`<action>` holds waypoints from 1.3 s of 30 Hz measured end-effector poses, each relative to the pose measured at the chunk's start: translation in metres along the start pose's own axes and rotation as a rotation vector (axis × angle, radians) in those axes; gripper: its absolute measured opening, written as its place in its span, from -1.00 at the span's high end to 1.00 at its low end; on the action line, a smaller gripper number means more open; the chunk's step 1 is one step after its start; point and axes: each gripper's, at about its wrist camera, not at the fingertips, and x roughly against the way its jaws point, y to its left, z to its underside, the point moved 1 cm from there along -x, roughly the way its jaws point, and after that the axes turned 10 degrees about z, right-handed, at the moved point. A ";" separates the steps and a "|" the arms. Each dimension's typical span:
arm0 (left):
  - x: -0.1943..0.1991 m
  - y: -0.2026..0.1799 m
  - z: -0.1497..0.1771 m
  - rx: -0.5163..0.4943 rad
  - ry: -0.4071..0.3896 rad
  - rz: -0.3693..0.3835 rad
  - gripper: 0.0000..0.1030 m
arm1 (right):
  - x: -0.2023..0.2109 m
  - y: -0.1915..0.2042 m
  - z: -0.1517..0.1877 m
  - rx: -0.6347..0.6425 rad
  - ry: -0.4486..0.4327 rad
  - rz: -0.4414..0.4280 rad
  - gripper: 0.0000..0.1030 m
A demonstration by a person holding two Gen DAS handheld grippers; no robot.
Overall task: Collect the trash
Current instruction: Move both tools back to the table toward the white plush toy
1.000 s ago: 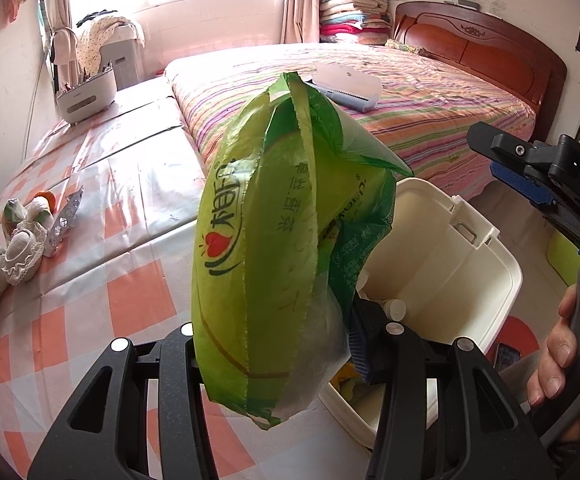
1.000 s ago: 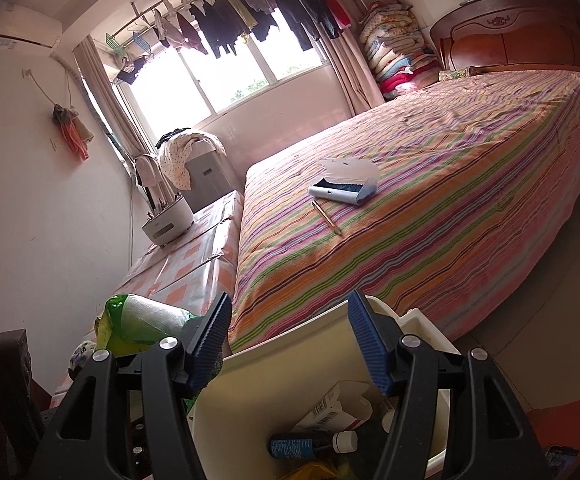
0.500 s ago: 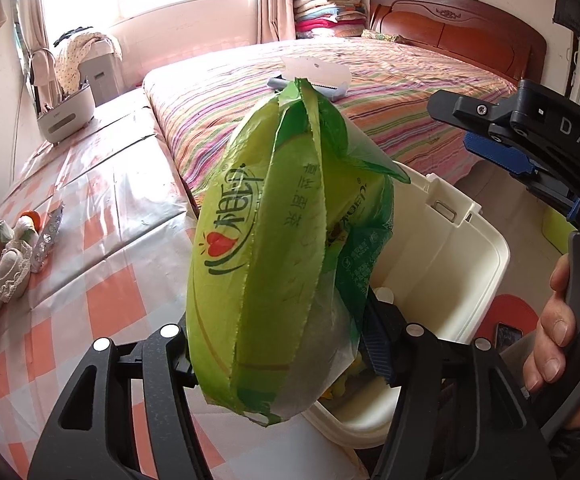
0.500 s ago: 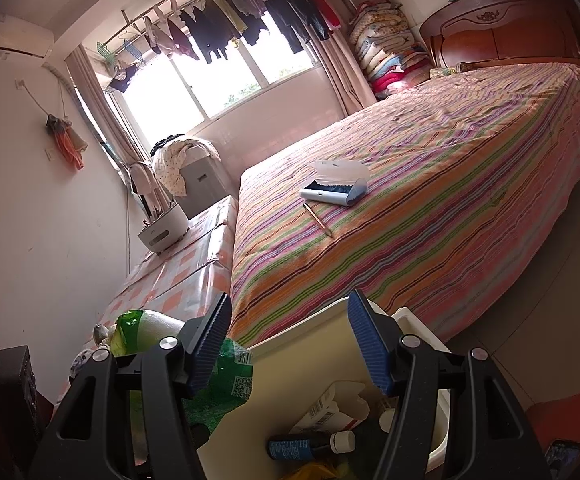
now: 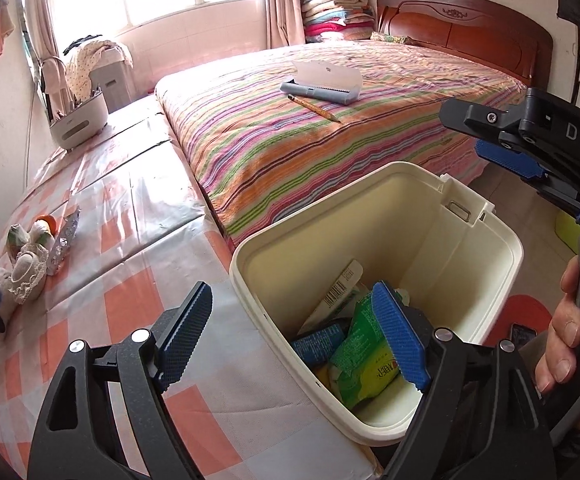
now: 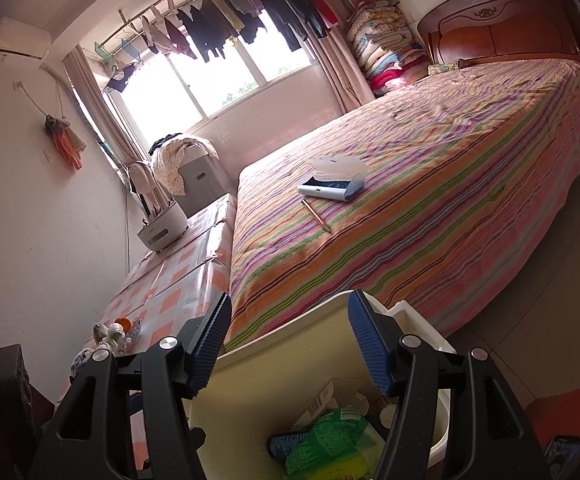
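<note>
A cream plastic bin (image 5: 374, 184) stands beside the bed, against the checked table edge. A green and yellow plastic bag (image 5: 364, 354) lies inside it with a blue packet (image 5: 318, 340) and a white carton (image 5: 336, 290). My left gripper (image 5: 298, 332) is open and empty over the bin's near rim. My right gripper (image 6: 290, 344) is open and empty above the bin (image 6: 273, 396); the green bag (image 6: 324, 440) shows below it. The right gripper also shows in the left wrist view (image 5: 514, 148), to the right of the bin.
A striped bed (image 5: 330, 136) carries an open grey case (image 5: 322, 84) and a pencil (image 5: 314, 108). The checked table (image 5: 101, 264) holds small figurines (image 5: 21, 268) and a white holder (image 5: 77, 124). A red mat (image 5: 526, 312) lies on the floor.
My left gripper has opened and let go of the green bag, which has dropped into the bin. The right gripper has stayed open above the bin.
</note>
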 end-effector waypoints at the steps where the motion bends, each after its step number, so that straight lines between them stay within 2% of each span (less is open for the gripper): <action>1: 0.000 0.001 0.000 0.003 0.002 0.000 -0.57 | -0.001 0.001 0.001 0.003 0.004 0.001 -0.15; 9: 0.009 0.009 0.002 0.020 -0.010 -0.013 -0.57 | -0.004 0.012 0.005 0.023 0.022 -0.007 -0.15; 16: 0.024 0.036 0.002 0.090 -0.034 -0.045 -0.57 | -0.009 0.028 0.011 0.041 0.049 -0.027 -0.15; 27: 0.059 0.114 0.011 0.262 -0.068 -0.136 -0.57 | -0.015 0.063 0.023 0.083 0.086 -0.072 -0.15; 39: 0.105 0.209 0.041 0.446 -0.097 -0.247 -0.57 | -0.031 0.119 0.042 0.152 0.151 -0.134 -0.15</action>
